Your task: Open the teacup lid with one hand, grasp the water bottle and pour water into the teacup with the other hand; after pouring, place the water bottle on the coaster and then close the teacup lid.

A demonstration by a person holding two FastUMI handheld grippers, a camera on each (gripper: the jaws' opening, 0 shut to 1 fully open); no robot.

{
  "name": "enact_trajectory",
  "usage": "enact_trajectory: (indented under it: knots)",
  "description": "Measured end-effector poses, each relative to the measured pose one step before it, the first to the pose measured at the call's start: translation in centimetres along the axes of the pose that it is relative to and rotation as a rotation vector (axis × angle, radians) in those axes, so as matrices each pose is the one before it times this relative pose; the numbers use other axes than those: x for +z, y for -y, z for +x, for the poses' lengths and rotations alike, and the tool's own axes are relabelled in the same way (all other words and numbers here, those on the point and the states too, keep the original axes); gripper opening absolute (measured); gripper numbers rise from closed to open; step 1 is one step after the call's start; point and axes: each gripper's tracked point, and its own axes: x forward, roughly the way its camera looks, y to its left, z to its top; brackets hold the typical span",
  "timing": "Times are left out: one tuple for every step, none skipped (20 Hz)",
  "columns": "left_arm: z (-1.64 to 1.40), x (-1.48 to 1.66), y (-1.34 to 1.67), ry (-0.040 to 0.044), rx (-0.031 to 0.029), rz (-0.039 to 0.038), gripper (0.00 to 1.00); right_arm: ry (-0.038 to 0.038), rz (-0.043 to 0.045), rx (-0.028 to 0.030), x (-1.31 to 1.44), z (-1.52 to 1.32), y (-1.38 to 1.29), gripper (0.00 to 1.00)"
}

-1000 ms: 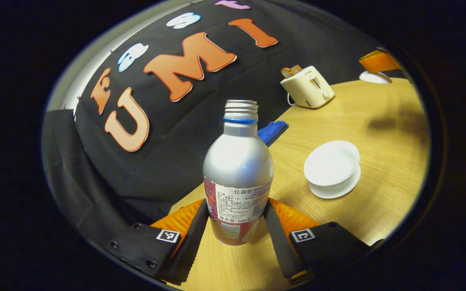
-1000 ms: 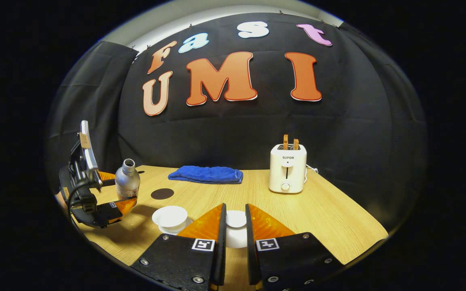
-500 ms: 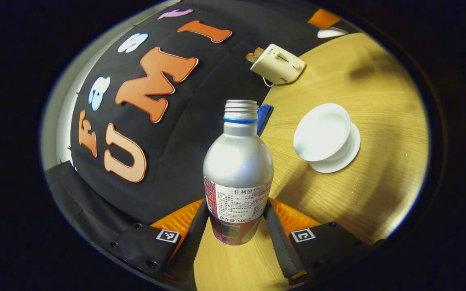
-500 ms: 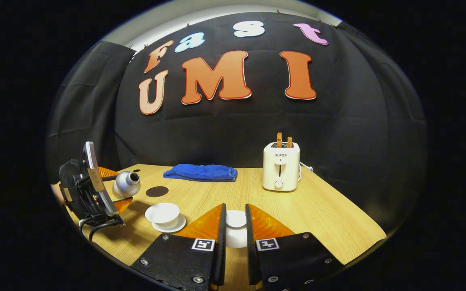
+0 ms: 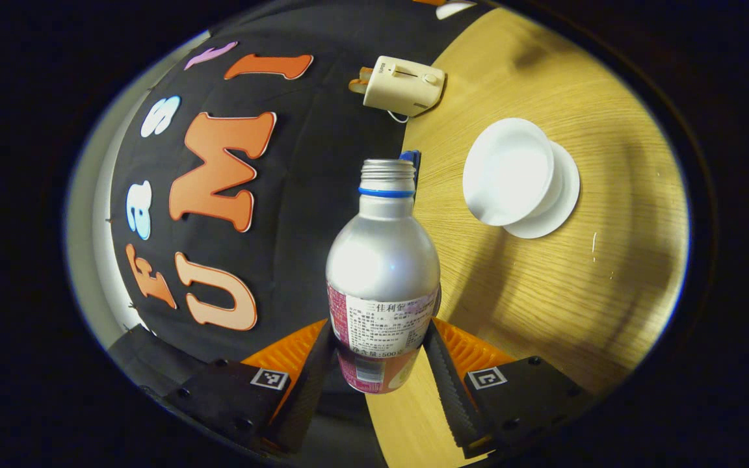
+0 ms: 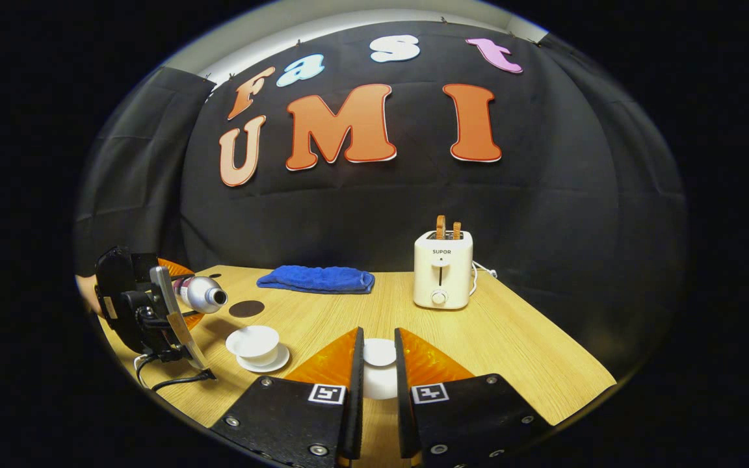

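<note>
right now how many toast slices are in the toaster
2, side by side in the slots on top of the toaster, by the table's back edge. Any more would be hidden inside.

Both grippers clamped, the left one rolled onto its side.

The left gripper point(image 5: 381, 364) has both fingers point(image 5: 306, 383) pressed against opposite sides of the water bottle point(image 5: 382, 273), low on its body. In the right gripper view the left gripper point(image 6: 183, 305) sits over the table's point(image 6: 511, 351) left edge, tipped so the bottle it grips lies nearly level, neck pointing toward the table's middle; a little of the hand holding it shows behind its body. The right gripper point(image 6: 378, 377) is held level near the table's front edge, its fingers point(image 6: 352, 383) nearly parallel and pinching the teacup lid point(image 6: 380, 370) between them.
</note>
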Motion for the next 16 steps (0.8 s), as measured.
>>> enact_trajectory:
  knots:
    - [0.125,-0.024,-0.031,0.00022,0.00128,0.02335,0.85,0.00027,-0.00279,0.00056,0.110,0.075,0.052,0.23]
    - [0.098,0.134,-0.038,-0.00031,0.00283,0.02346,0.85,0.00251,-0.00499,-0.00310,0.104,-0.043,0.159,0.23]
    - [0.075,0.133,-0.103,0.00002,0.00264,0.02358,0.85,0.00295,-0.00457,-0.00391,0.151,-0.028,0.131,0.19]
    - [0.203,0.068,-0.047,-0.00064,0.00271,0.02442,0.85,0.00107,-0.00385,-0.00051,0.088,-0.031,0.140,0.23]
    - [-0.069,-0.027,-0.103,-0.00042,0.00214,0.02501,0.85,0.00303,-0.00117,-0.00112,0.135,0.025,0.082,0.23]
    - [0.167,0.066,-0.068,0.00029,0.00162,0.02399,0.81,0.00077,-0.00279,0.00197,0.061,-0.093,0.073,0.23]
    - [-0.014,-0.020,-0.193,-0.00008,0.00565,0.02595,0.82,0.00273,-0.00240,-0.00210,0.076,-0.050,0.062,0.23]
    - [0.034,0.080,-0.070,0.00021,0.00884,0.03072,0.85,0.00148,-0.00304,-0.00032,-0.012,-0.063,0.082,0.23]
    - [-0.027,0.141,-0.136,0.00108,0.00644,0.02718,0.85,0.00191,-0.00191,-0.00094,0.000,-0.029,0.092,0.23]
    - [0.118,0.044,0.057,0.00076,0.00334,0.01600,0.85,0.00118,-0.00262,-0.00181,0.041,-0.060,0.117,0.23]
    - [0.120,0.056,0.238,0.00145,-0.00146,0.01628,0.85,0.00265,-0.00156,-0.00069,-0.156,-0.056,0.051,0.23]
    - [0.256,-0.070,-0.076,-0.00164,-0.00012,0.02331,0.82,-0.00119,0.00054,-0.00053,-0.054,-0.030,0.161,0.23]
    - [0.026,0.059,-0.109,-0.00041,0.00246,0.02349,0.82,-0.00014,0.00173,0.00011,-0.069,-0.067,0.091,0.23]
    - [0.092,0.050,-0.088,-0.00059,0.00059,0.01908,0.85,-0.00003,-0.00018,-0.00105,-0.037,-0.056,0.147,0.23]
    - [-0.029,0.050,-0.039,-0.00058,-0.00193,0.01657,0.85,0.00203,-0.00165,-0.00229,-0.045,-0.065,0.145,0.23]
    - [0.043,0.118,-0.066,0.00093,0.00114,0.01600,0.85,0.00187,-0.00204,-0.00316,0.073,-0.042,0.191,0.23]
